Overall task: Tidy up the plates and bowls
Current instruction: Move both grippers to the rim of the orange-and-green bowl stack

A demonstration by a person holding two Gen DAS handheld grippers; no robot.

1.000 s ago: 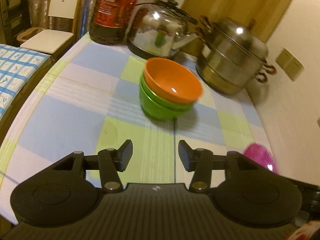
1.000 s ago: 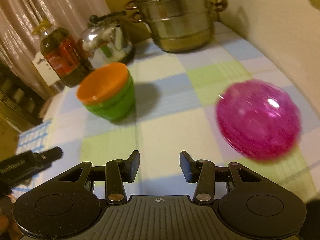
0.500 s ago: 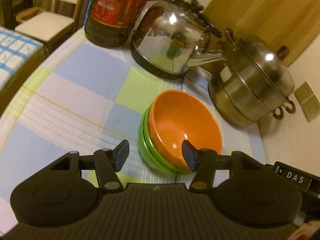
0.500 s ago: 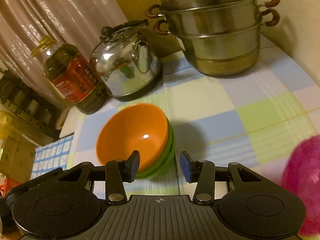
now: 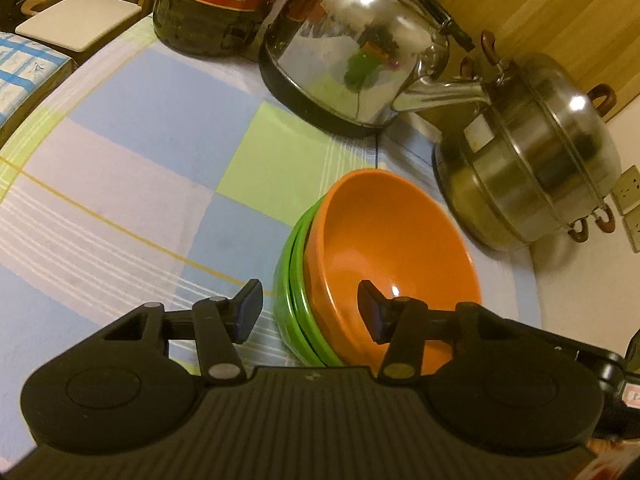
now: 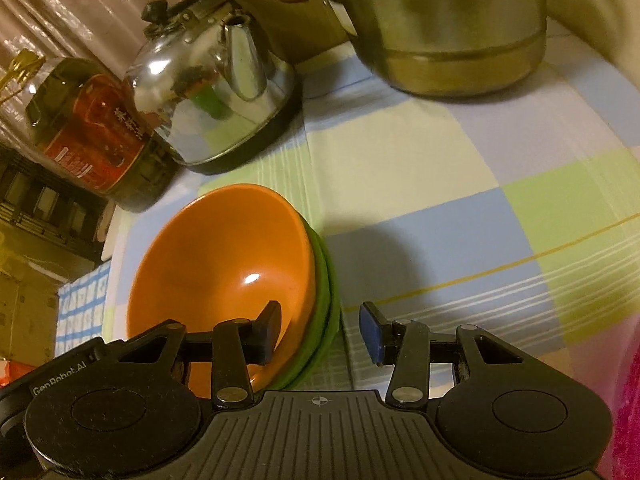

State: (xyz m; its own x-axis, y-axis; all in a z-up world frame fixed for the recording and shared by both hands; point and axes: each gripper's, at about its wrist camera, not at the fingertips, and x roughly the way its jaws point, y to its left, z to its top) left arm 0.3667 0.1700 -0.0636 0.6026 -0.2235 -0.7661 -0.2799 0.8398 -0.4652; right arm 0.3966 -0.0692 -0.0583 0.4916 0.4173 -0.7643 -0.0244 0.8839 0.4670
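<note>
The desk [image 5: 120,152], covered in a checked cloth, carries a steamer pot [image 5: 532,168], a kettle [image 5: 360,52] and an oil bottle [image 6: 84,128] at the back. The orange bowl [image 5: 384,248] sits nested in the green bowls [image 5: 292,280] mid-desk, so I judge stacking partly done; a pink item [image 6: 628,400] at the right edge remains unsorted. My left claw [image 5: 310,312] and right claw [image 6: 320,332] both stand wide, each straddling the stack's rim, gripping nothing yet.
</note>
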